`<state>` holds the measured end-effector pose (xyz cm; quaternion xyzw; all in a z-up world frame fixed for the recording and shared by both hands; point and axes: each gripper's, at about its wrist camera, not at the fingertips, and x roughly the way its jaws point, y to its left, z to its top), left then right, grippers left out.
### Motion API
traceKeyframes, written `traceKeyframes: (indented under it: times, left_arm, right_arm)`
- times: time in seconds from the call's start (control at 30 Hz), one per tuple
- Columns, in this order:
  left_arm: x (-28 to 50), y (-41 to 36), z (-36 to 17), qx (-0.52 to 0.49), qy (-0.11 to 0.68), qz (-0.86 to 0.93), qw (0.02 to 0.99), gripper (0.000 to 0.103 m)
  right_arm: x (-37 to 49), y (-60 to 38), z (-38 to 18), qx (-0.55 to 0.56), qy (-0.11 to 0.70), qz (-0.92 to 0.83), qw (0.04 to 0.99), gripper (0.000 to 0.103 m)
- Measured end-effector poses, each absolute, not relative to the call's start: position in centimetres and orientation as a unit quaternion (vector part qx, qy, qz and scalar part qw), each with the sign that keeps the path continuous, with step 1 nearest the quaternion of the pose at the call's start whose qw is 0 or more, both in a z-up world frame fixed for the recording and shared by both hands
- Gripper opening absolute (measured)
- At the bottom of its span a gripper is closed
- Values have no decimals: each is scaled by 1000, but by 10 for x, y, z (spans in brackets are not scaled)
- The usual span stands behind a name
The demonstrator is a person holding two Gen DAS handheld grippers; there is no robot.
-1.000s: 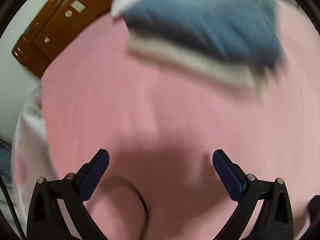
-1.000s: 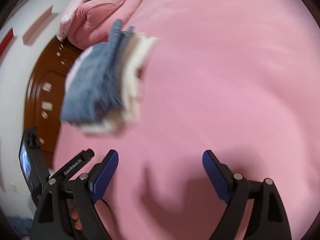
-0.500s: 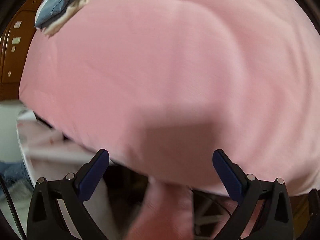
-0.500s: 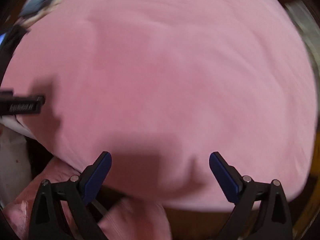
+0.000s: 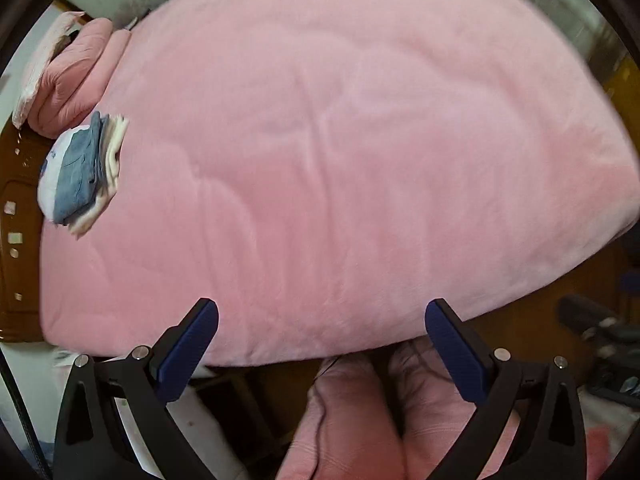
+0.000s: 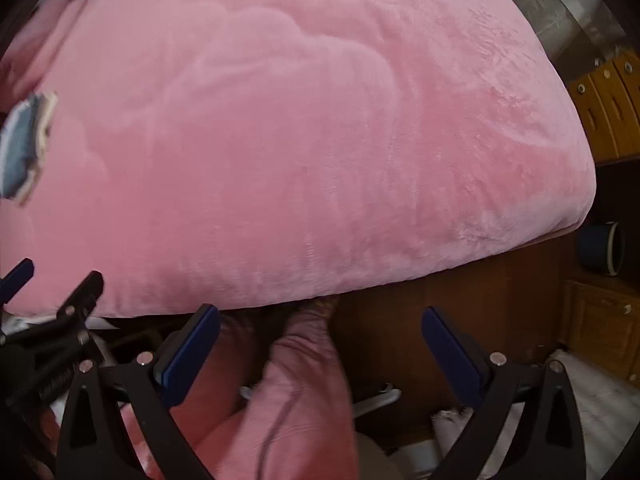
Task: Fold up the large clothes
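A folded stack of clothes, blue denim on top of cream and white pieces (image 5: 82, 174), lies at the left edge of a pink plush bed cover (image 5: 340, 140); it also shows at the far left of the right wrist view (image 6: 22, 148). My left gripper (image 5: 322, 346) is open and empty, held off the bed's near edge. My right gripper (image 6: 320, 350) is open and empty, also off the near edge. The left gripper's body (image 6: 52, 328) shows at the lower left of the right wrist view. Pink-trousered legs (image 6: 296, 412) show below both grippers.
A pink rolled quilt and pillow (image 5: 68, 80) lie at the bed's far left. A brown wooden headboard (image 5: 18, 264) borders the left side. Yellow-brown drawers (image 6: 608, 112) and a dark blue cup (image 6: 602, 248) stand to the right of the bed.
Both grippers have pulled back from over the bed to beyond its near edge. The folded stack, close in front a second ago, now lies far off at the left.
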<state>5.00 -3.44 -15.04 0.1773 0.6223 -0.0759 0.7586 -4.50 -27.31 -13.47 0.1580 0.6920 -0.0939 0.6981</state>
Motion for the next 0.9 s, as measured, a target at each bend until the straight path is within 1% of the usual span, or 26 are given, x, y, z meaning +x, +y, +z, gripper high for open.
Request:
traceKeyframes:
  times: [0.1, 0.2, 0.3, 0.4, 0.47, 0.6, 0.9]
  left_arm:
    - [54, -28, -116, 144, 598, -72, 785, 102]
    - [62, -29, -82, 109, 591, -76, 796, 102]
    - [51, -41, -48, 79, 575, -67, 812, 102]
    - [38, -41, -32, 78, 558, -53, 825, 102]
    - [33, -39, -24, 76, 552, -45, 829, 102]
    - [28, -34, -13, 57, 550, -33, 833, 102]
    - [27, -6, -17, 30, 543, -10, 839, 102]
  right_arm:
    - [-56, -271, -105, 170, 664, -63, 725, 101]
    - [-64, -269, -75, 160, 633, -49, 756, 102]
    - [-61, -269, -47, 141, 606, -44, 782, 102]
    - [-58, -274, -30, 157, 592, -33, 790, 102]
    - [-57, -274, -22, 163, 583, -30, 795, 102]
    - [-62, -262, -5, 142, 553, -30, 820, 102]
    - [-55, -240, 17, 112, 510, -10, 853, 102]
